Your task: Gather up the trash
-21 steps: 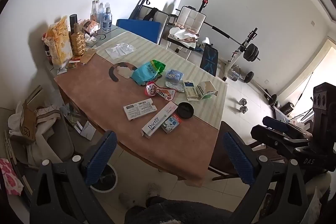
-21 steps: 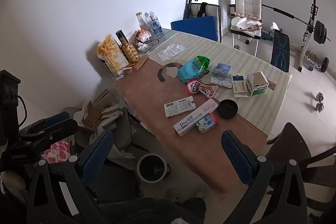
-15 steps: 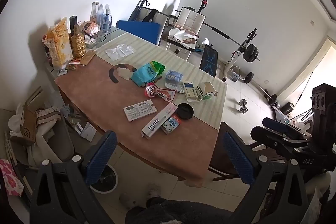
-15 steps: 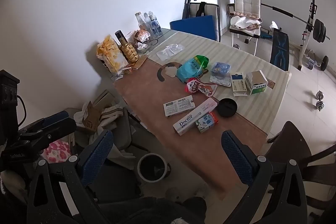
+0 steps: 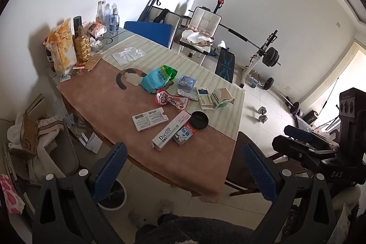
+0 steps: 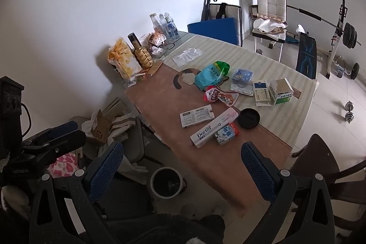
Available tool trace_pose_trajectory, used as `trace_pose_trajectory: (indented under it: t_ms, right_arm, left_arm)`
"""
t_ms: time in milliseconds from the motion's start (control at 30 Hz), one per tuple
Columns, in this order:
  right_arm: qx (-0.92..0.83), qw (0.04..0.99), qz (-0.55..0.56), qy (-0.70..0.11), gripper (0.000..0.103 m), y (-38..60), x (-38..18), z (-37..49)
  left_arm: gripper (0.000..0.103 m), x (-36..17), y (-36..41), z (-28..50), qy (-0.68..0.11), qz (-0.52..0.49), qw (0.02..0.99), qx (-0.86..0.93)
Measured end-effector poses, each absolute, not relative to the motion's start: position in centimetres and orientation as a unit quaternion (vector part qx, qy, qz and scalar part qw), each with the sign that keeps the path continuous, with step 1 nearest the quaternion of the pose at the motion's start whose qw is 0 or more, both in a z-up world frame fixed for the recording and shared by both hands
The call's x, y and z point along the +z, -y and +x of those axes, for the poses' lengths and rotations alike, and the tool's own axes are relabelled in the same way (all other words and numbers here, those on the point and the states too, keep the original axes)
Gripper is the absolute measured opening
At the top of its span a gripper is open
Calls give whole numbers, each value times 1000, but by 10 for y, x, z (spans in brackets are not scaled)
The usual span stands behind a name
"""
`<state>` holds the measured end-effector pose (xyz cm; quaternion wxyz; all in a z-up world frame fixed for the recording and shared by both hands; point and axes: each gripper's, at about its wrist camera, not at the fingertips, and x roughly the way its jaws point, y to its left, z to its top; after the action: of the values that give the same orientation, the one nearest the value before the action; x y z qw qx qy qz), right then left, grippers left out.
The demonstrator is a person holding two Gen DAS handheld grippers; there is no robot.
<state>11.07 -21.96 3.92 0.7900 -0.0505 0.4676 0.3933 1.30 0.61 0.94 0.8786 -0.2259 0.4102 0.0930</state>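
Trash lies scattered on the table (image 5: 96, 102): a white "Doctor" toothpaste box (image 5: 170, 132) (image 6: 213, 127), a small blue milk carton (image 5: 184, 134) (image 6: 226, 133), a flat white box (image 5: 149, 118), a black lid (image 5: 199, 119), a red wrapper (image 5: 170, 101), a teal bag (image 5: 157, 79) and medicine boxes (image 5: 215, 97). A round trash bin (image 6: 166, 182) (image 5: 113, 196) stands on the floor by the table's near edge. My left gripper (image 5: 183, 170) and right gripper (image 6: 180, 168) are both open and empty, held high above the floor, short of the table.
Bottles, a chip bag (image 5: 60, 47) and a gold bottle (image 5: 82, 47) stand at the table's far left corner. A dark chair (image 5: 247, 166) sits at the near right end. Clutter and a cardboard box (image 5: 28, 136) lie on the left floor. Gym gear stands behind.
Both views have shifted slightly; the table sits a little higher and nearer in frame. Both grippers remain open and empty.
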Motion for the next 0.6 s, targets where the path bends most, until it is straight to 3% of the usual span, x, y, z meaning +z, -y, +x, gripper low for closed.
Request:
trace_pose_trajectory:
  t_ms: [600]
  right_arm:
    - [394,789,-52,-468,103,211,44,102]
  left_arm:
    - [103,0,-1,7,-408,-225,880,86]
